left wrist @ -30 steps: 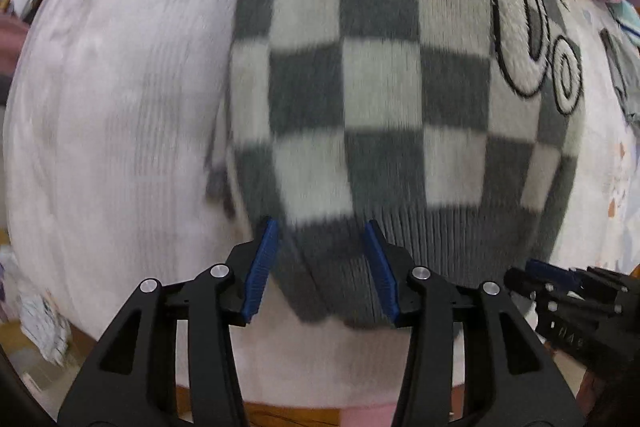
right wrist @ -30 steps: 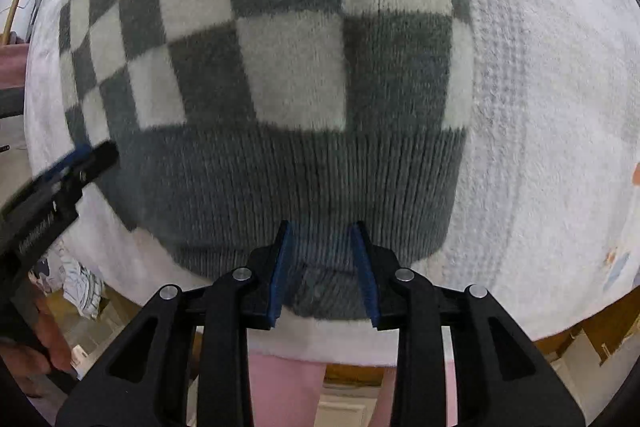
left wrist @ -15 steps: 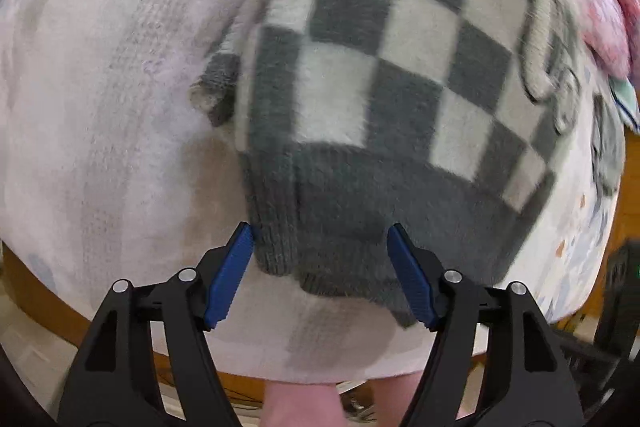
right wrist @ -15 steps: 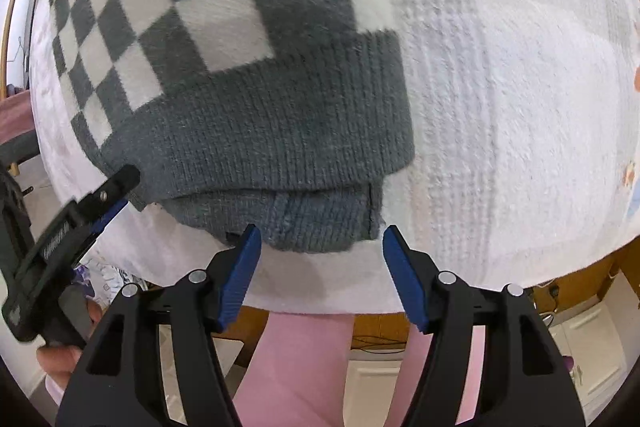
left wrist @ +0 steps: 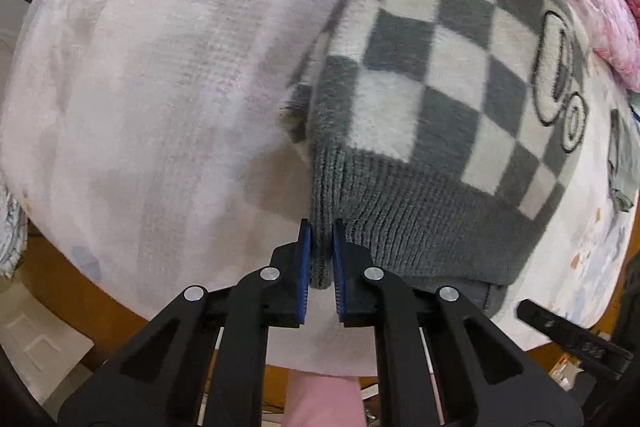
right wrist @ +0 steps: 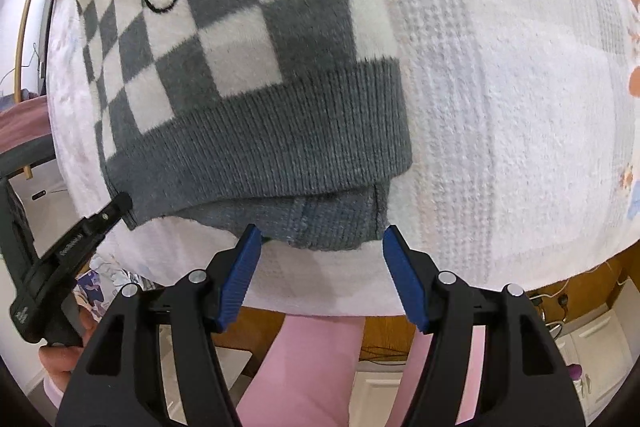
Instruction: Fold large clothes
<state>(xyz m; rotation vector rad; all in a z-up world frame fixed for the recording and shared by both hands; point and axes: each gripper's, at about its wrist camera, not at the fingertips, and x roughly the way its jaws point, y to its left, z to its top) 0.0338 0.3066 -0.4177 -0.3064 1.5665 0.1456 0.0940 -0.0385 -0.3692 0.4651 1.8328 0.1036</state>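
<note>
Grey-and-cream checkered knit sweater (left wrist: 432, 99) lies folded on the white fleecy blanket (left wrist: 160, 87); the left gripper (left wrist: 320, 259) has just closed, pinching the ribbed grey hem (left wrist: 420, 223) corner; the right gripper (right wrist: 320, 259) stands spread wide beside the hem's other end, holding nothing.

A grey-and-white checked sweater (right wrist: 248, 75) lies folded on a white towel-like cover (right wrist: 500, 107) spread over the bed, its ribbed grey hem near the cover's front edge. The right hand-held gripper (right wrist: 322, 251) hangs just in front of the hem, blue pads (right wrist: 240, 275) spread wide with nothing pressed between them. At the left, the left hand-held gripper (right wrist: 124, 205) touches the hem's left corner, held by a hand (right wrist: 60, 367).
</note>
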